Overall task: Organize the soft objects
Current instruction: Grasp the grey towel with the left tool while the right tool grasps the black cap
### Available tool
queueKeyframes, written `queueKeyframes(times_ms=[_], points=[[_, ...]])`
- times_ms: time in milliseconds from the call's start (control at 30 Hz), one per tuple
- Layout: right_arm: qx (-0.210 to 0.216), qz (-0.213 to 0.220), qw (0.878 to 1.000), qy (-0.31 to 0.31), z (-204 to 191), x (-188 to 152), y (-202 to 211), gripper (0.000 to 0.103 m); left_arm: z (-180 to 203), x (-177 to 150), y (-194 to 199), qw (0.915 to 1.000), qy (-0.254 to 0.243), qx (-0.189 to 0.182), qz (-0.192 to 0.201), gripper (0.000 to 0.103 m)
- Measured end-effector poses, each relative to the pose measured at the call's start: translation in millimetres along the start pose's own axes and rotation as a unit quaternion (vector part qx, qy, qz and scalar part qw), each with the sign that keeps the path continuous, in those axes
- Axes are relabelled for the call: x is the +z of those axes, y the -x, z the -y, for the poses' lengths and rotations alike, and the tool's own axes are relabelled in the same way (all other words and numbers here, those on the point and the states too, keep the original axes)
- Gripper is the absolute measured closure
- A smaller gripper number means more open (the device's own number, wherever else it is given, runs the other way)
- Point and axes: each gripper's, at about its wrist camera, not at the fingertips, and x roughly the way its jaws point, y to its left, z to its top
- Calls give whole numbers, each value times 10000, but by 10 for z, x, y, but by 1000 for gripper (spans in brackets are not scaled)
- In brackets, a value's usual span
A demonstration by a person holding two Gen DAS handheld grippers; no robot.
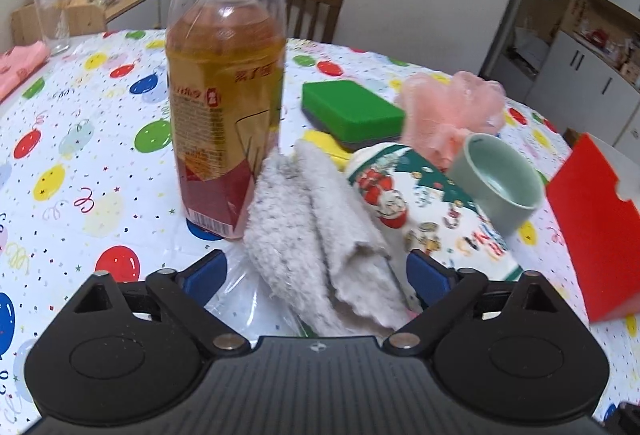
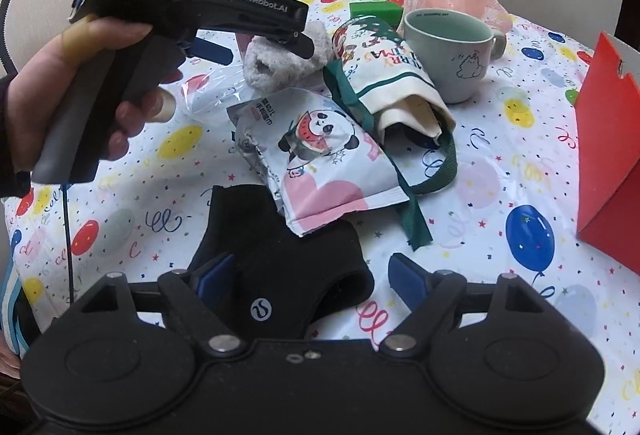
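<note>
A folded grey-white fluffy cloth (image 1: 320, 247) lies on the balloon tablecloth between the wide-open jaws of my left gripper (image 1: 316, 275). It also shows in the right wrist view (image 2: 280, 67), under the left gripper (image 2: 256, 39). A black fabric piece with a small white logo (image 2: 272, 267) lies between the open jaws of my right gripper (image 2: 308, 283). A Christmas tote bag (image 2: 384, 75), a panda-print soft pack (image 2: 316, 155), a pink cloth (image 1: 452, 107) and a green sponge (image 1: 352, 111) lie nearby.
A tall tea bottle (image 1: 226, 83) stands just left of the fluffy cloth. A green mug (image 2: 450, 51) stands by the tote bag. A red box (image 2: 608, 155) stands at the right. A clear plastic bag (image 2: 208, 95) lies near the left gripper.
</note>
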Motion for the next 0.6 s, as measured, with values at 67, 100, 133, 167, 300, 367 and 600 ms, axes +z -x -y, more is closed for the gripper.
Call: queueKeyframes(times_ms=[67, 100, 133, 167, 300, 367, 600], points=[[2, -8, 10000, 0, 6, 4, -27, 24, -12, 12, -48, 10000, 28, 34, -30, 17], [2, -17, 10000, -14, 13, 8, -40, 24, -17, 16, -73, 10000, 40, 39, -63, 19], [15, -29, 10000, -34, 21, 9, -53, 25, -21, 17, -94, 9999, 57, 38, -87, 21], [33, -39, 10000, -58, 30, 9, -63, 27, -21, 14, -107, 9999, 75, 35, -99, 25], [39, -84, 10000, 23, 1, 5, -73, 32, -3, 2, -121, 9999, 32, 47, -104, 36], [14, -98, 9999, 104, -30, -1, -66, 36, -4, -3, -115, 9999, 31, 50, -87, 45], [-159, -57, 9995, 282, -98, -25, -11, 56, 14, -1, -54, 10000, -41, 54, -20, 64]])
